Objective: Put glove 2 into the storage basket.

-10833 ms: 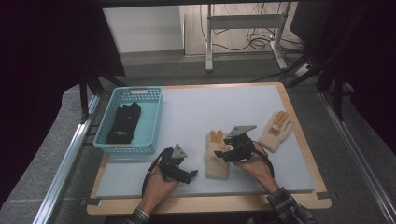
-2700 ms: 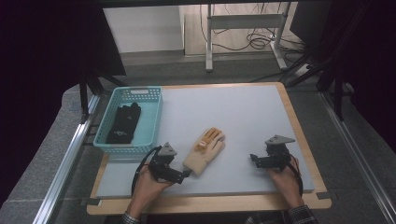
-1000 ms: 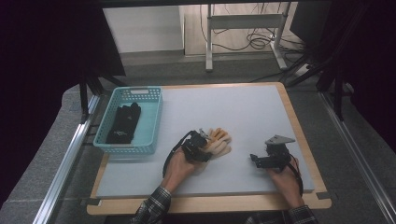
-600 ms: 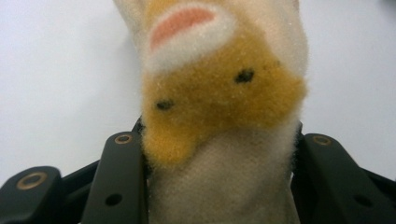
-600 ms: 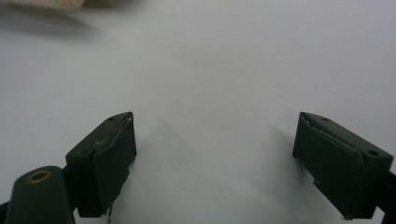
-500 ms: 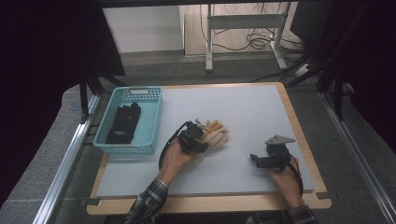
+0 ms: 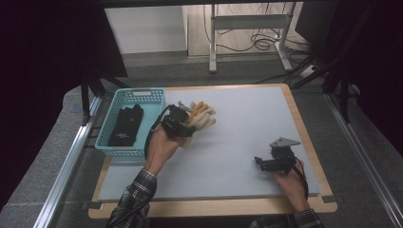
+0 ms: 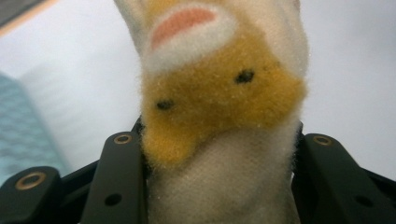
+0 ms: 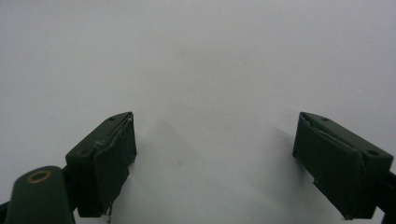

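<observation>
Orange and cream, the plush gloves [image 7: 199, 118] are now lifted off the table [image 7: 247, 142], clamped in the left gripper [image 7: 177, 122] and carried beside the basket [image 7: 138, 97], so dropping them inside seems next. The right gripper [image 7: 275, 160] rests apart, jaws spread.

the glove [image 8: 219, 116] runs off the top edge just ahead of the left gripper [image 8: 219, 186], its fingers blurred there.

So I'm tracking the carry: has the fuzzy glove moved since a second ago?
Yes. The fuzzy glove, clamped in the left tongs, has moved up the table and left, closer to the teal basket, whose corner it now nearly reaches.
</observation>
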A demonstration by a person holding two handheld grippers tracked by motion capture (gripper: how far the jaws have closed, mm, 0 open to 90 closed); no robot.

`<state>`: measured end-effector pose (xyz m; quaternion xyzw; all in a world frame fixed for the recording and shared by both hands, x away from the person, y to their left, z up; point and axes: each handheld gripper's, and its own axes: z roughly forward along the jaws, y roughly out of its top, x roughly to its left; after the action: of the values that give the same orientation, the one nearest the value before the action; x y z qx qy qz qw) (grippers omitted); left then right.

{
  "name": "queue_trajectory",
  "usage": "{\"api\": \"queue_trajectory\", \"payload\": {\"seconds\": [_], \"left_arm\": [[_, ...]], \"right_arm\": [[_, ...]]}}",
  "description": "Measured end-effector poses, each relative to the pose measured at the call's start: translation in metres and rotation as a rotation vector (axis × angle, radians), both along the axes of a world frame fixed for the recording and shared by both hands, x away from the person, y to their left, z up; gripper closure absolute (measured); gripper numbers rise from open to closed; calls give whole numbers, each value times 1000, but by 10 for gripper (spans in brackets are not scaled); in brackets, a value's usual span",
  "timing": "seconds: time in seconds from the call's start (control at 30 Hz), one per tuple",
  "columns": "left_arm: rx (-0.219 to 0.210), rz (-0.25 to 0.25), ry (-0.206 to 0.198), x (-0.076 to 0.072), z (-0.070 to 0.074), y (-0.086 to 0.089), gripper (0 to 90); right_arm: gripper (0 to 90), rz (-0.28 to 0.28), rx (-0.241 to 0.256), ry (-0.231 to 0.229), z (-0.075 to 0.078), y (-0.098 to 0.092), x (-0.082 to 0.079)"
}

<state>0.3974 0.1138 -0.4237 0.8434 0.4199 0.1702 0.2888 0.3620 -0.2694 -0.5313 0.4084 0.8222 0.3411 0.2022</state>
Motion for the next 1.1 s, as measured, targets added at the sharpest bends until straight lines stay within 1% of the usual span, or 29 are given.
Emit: {"api": "queue_trajectory", "payload": {"seconds": [0.1,0.23,0.43,0.6,0.77,1.1], "left_arm": [[-4,43,-4,2,7,16,524],[3,103,-5,6,11,39,524],[-2,187,0,10,13,71,523],[-9,243,10,12,12,94,522],[-16,288,19,13,9,114,521],[-21,368,35,14,4,144,520]], "right_arm": [[130,0,0,0,0,0,0],[131,0,0,0,0,0,0],[131,0,0,0,0,0,0],[130,1,1,0,0,0,0],[130,0,0,0,0,0,0],[130,0,0,0,0,0,0]]}}
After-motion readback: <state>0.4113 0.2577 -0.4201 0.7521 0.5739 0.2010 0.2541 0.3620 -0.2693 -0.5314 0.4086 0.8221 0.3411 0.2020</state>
